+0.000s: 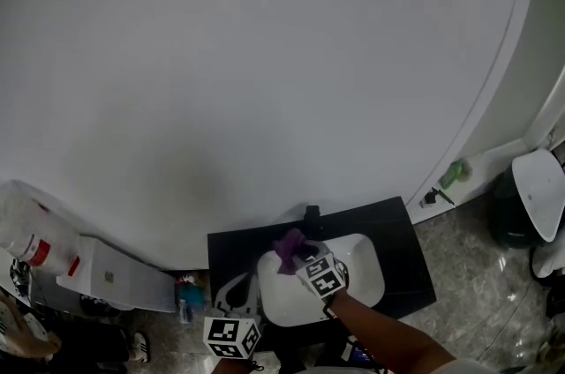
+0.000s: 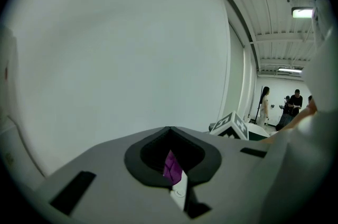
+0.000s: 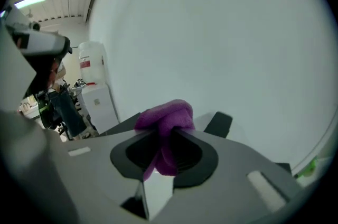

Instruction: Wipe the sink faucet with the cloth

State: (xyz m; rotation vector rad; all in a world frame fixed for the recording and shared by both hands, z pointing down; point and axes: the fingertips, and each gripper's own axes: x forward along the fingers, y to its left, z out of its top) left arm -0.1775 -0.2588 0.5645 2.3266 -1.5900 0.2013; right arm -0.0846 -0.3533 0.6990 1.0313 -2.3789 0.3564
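Observation:
A white sink basin (image 1: pixel 362 271) sits in a black counter (image 1: pixel 415 262) against a white wall. The black faucet (image 1: pixel 311 213) stands at the basin's back edge. My right gripper (image 1: pixel 300 256) is shut on a bunched purple cloth (image 1: pixel 288 249), held over the basin just in front of the faucet. In the right gripper view the cloth (image 3: pixel 166 113) bulges out of the right gripper (image 3: pixel 167 136), and the faucet (image 3: pixel 218 123) is close behind it. My left gripper (image 1: pixel 238 293) hovers at the basin's left edge, shut and empty; through its slit (image 2: pixel 170 133) I glimpse the cloth (image 2: pixel 170 167).
A large water jug (image 1: pixel 28 233) and a white cabinet (image 1: pixel 115 275) stand at the left. A small blue bottle (image 1: pixel 186 298) sits by the counter. A green bottle (image 1: pixel 454 174) and a white bin (image 1: pixel 538 191) lie at the right. People (image 2: pixel 264 104) stand far off.

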